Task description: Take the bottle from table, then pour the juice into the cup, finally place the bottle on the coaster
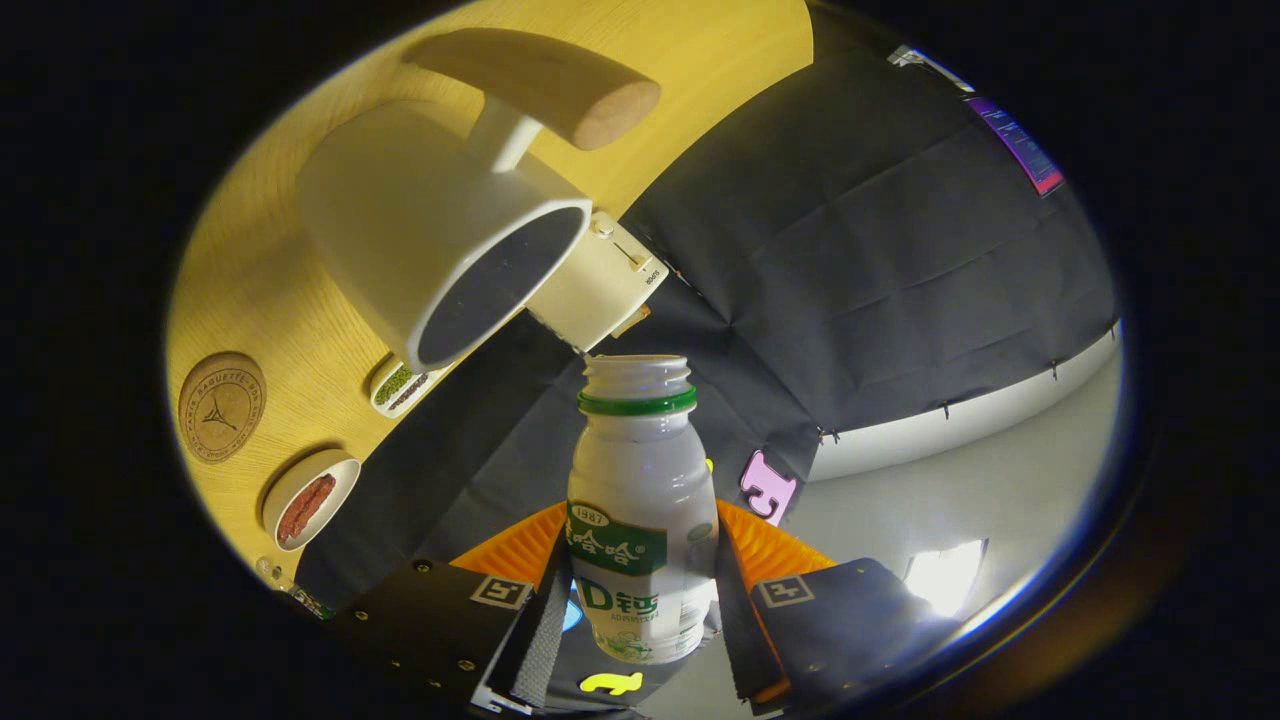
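With our tongs (640, 610) clamped on the uncapped white plastic bottle (640, 500), we tilt toward the white ceramic cup (430, 230), needing its mouth lined over the rim.

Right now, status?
Gripper shut on bottle, cap off. View rolled; mouth short of cup. Coaster bare on table. Nothing between mouth and cup.

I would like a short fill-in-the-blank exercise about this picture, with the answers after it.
1. Both gripper fingers press on the white plastic ___ with a green neck ring.
2. The bottle has no ___ on its mouth.
3. The white cup has a ___ handle.
4. The round cork coaster lies on the ___ table.

Answers: bottle; cap; wooden; wooden
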Demonstrator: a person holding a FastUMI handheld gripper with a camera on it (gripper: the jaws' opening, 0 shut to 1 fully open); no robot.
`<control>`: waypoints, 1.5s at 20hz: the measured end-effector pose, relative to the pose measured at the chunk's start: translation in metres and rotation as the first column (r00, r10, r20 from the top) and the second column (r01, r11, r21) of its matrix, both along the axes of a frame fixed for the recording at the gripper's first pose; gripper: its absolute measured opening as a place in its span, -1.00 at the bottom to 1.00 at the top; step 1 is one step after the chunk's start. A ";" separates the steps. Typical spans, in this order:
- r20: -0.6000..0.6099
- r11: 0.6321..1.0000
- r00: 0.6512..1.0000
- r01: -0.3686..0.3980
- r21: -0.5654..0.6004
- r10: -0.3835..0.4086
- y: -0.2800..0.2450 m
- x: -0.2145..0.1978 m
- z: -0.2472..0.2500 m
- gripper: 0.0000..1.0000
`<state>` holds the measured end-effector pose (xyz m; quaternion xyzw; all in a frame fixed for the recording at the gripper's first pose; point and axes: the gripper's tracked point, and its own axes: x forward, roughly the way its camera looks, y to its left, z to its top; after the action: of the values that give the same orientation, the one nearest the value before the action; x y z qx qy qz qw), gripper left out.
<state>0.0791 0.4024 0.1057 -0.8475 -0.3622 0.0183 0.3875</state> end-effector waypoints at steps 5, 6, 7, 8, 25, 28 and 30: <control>-0.185 0.980 0.983 0.052 0.191 -0.016 -0.021 0.017 -0.005 0.34; -0.256 0.963 0.967 0.070 0.260 -0.002 -0.029 0.022 -0.009 0.34; -0.323 0.940 0.946 0.097 0.327 0.015 -0.032 0.026 -0.011 0.34; -0.388 0.912 0.921 0.128 0.389 0.036 -0.036 0.028 -0.015 0.34; -0.522 0.149 0.363 0.696 0.702 0.772 -0.077 0.066 -0.043 0.35; -0.456 0.081 0.302 0.756 0.650 0.837 -0.078 0.070 -0.057 0.35; -0.436 0.049 0.284 0.790 0.611 0.854 -0.081 0.074 -0.071 0.35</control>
<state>0.1532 0.3214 0.0345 -0.0558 0.0370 0.2794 0.9578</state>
